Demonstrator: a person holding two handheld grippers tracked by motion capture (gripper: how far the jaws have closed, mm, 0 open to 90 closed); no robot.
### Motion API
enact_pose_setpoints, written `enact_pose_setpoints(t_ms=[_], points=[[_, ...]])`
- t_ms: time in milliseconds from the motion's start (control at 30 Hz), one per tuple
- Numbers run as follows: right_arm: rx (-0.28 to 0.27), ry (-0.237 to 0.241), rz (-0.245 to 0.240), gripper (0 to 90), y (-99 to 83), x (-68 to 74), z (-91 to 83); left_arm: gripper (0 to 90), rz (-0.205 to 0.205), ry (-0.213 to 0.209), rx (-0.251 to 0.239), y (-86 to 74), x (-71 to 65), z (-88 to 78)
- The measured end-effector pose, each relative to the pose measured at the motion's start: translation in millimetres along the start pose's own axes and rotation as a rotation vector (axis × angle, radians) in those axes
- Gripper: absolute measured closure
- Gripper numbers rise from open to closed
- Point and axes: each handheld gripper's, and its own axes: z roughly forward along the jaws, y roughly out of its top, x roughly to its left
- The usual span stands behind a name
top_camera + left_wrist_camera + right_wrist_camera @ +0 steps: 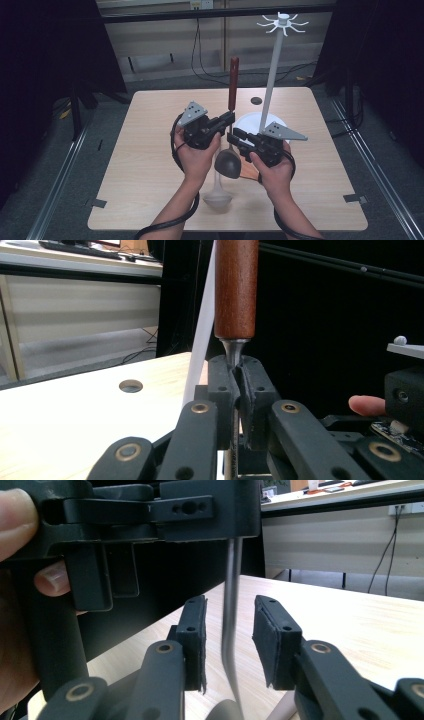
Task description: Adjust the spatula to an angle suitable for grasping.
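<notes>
From above we look forward and down; both gripper views sit close, level, sharing the ladle's metal shaft [234, 351] [231, 630].

No legible text, labels or signs anywhere.

The ladle [231, 125] stands upright between the left tool [227, 120] and right tool [239, 136]; the rack [272, 75] rises behind them on the desk [150, 150].

Left gripper [227, 120]: black body carrying a grey three-cornered plate with small holes; black cable trailing toward the near edge; brass-coloured rivets showing on the linkage arms. Right gripper [239, 136]: matching black build, grey plate, dark worn pads [270, 642], screw holes. Forearms showing bare, no sleeves.
</notes>
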Motion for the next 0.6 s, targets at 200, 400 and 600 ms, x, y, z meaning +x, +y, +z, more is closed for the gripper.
enact_pose_setpoints(t_ms=[200,400,600], points=[[-0.009,-0.026,0.022,77.7,2.2,-0.4,0.0,85.3,0.008,-0.001,0.003,-2.6,-4.0,3.1],[-0.012,-0.016,0.031,84.8,2.6,-1.3,-0.6,85.3,0.021,0.008,0.002,-2.5,-6.4,2.4],[-0.036,-0.017,-0.008,85.5,3.0,-0.6,-5.7,84.9,0.040,-0.028,0.004,-0.1,-7.1,1.5]])
